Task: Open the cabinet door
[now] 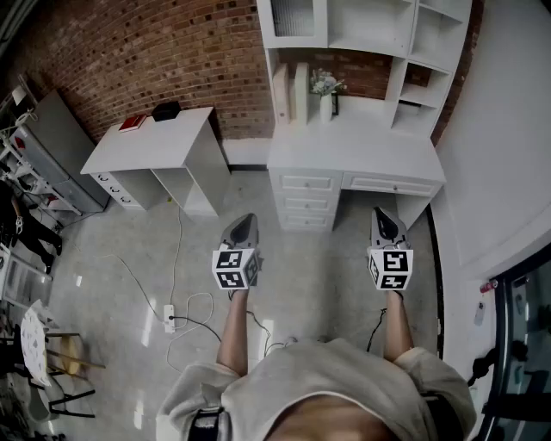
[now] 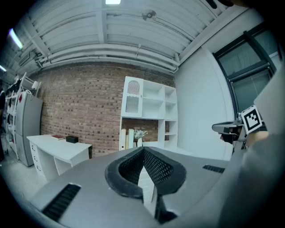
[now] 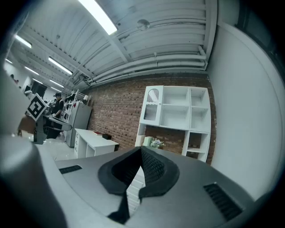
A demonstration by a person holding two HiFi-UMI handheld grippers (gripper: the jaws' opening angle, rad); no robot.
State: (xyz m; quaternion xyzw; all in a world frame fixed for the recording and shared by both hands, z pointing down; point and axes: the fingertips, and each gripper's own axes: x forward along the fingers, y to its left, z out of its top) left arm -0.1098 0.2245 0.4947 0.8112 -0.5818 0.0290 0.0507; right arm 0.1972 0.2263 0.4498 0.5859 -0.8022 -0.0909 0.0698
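Observation:
A white desk with a shelf unit (image 1: 362, 138) stands against the brick wall ahead. Its cabinet door (image 1: 293, 19) is a small glazed door at the unit's upper left, and it is closed. The same door (image 2: 132, 97) shows in the left gripper view, and as the door (image 3: 152, 107) in the right gripper view. My left gripper (image 1: 245, 220) and right gripper (image 1: 384, 215) are held side by side over the floor, well short of the desk. Both point at it. The left gripper (image 2: 143, 150) and right gripper (image 3: 141, 149) are shut with nothing between them.
A second white desk (image 1: 155, 151) with a black box and a red book stands at the left. A power strip (image 1: 170, 317) and cable lie on the floor near my left side. Drawers (image 1: 308, 202) fill the desk front. A white wall (image 1: 508, 129) closes the right.

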